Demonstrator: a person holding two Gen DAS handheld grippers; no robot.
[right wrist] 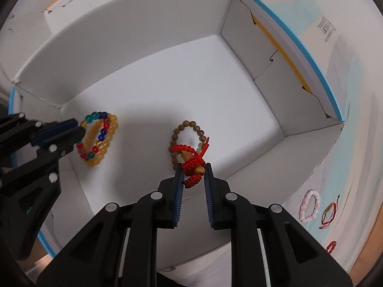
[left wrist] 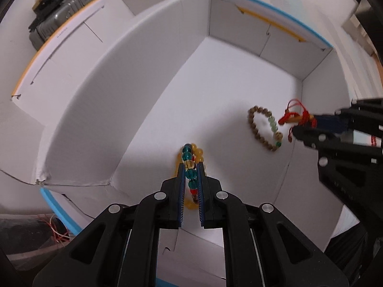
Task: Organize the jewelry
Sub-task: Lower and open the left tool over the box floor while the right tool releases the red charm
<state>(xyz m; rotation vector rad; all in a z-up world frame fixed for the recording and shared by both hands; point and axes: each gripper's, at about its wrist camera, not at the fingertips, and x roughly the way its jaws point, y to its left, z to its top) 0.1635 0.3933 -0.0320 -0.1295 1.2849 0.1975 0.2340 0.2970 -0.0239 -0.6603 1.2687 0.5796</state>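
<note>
A white cardboard box (left wrist: pixel 167 76) (right wrist: pixel 148 47) lies open below both grippers. My left gripper (left wrist: pixel 191 167) is shut on a multicoloured bead bracelet (left wrist: pixel 190 165) (right wrist: pixel 100 129), which hangs over a yellow bead bracelet (right wrist: pixel 105 148) on the box floor. My right gripper (right wrist: pixel 193 167) is shut on a red braided cord bracelet (right wrist: pixel 191 162) (left wrist: pixel 290 117), held just above a brown wooden bead bracelet (right wrist: pixel 177 141) (left wrist: pixel 258 129) lying on the box floor.
Outside the box, on the table at the right, lie a pink bead bracelet (right wrist: pixel 310 205), a red cord bracelet with a gold tube (right wrist: pixel 329 212) and another red bracelet (right wrist: pixel 331 246). A grey suitcase (left wrist: pixel 64 7) stands beyond the box.
</note>
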